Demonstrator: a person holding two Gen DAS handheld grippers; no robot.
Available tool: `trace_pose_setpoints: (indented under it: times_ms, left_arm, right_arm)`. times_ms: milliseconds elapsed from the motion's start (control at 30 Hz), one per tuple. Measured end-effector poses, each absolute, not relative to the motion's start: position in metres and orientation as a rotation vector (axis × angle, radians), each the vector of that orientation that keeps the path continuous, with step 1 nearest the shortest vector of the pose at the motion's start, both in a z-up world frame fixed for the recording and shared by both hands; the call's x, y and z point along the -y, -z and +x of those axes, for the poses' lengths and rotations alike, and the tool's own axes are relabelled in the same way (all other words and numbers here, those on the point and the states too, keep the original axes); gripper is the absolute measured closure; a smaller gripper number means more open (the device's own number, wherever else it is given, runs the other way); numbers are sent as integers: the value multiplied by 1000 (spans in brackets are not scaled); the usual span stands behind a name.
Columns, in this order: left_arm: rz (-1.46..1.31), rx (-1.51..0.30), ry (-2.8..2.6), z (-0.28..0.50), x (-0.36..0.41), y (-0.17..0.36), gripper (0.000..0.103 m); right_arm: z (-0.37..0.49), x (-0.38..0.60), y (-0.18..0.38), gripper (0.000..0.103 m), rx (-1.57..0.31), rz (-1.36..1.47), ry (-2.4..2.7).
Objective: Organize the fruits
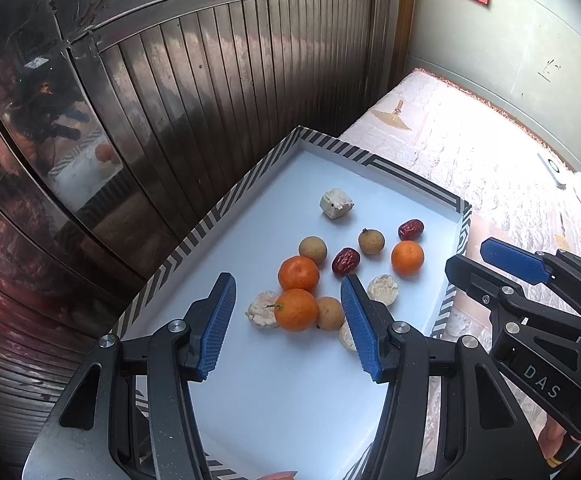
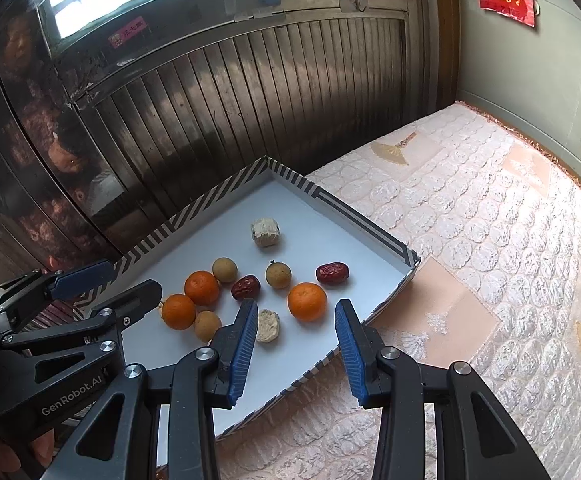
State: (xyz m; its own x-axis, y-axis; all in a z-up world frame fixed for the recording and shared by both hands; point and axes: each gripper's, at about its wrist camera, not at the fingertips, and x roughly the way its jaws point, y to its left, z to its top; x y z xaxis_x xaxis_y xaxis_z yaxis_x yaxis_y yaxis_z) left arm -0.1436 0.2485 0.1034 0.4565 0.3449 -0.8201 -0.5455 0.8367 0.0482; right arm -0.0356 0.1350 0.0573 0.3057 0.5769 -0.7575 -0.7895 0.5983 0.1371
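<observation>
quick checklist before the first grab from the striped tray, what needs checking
1. Left gripper empty, blue pads apart: ok.
2. Right gripper empty, pads apart: ok.
3. All fruit inside the white tray with the black-striped rim: ok.
4. Lone orange mandarin near the right gripper, free of neighbours: ok.
5. Other two mandarins in a cluster touching a round tan longan and a pale crumbly puck: not ok, a pick there may nudge the rest.
6. Bare tray floor near the grippers for sorted groups: ok.
</observation>
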Motion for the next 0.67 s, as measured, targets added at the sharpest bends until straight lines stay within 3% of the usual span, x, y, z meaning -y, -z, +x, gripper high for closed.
trace_pose_setpoints:
  times_ms: [667]
  left_arm:
    - [-203,-946,-582,-147,-238,-105,48]
  right_arm:
    - [-37,-130,-55,64,-874,-267,-920]
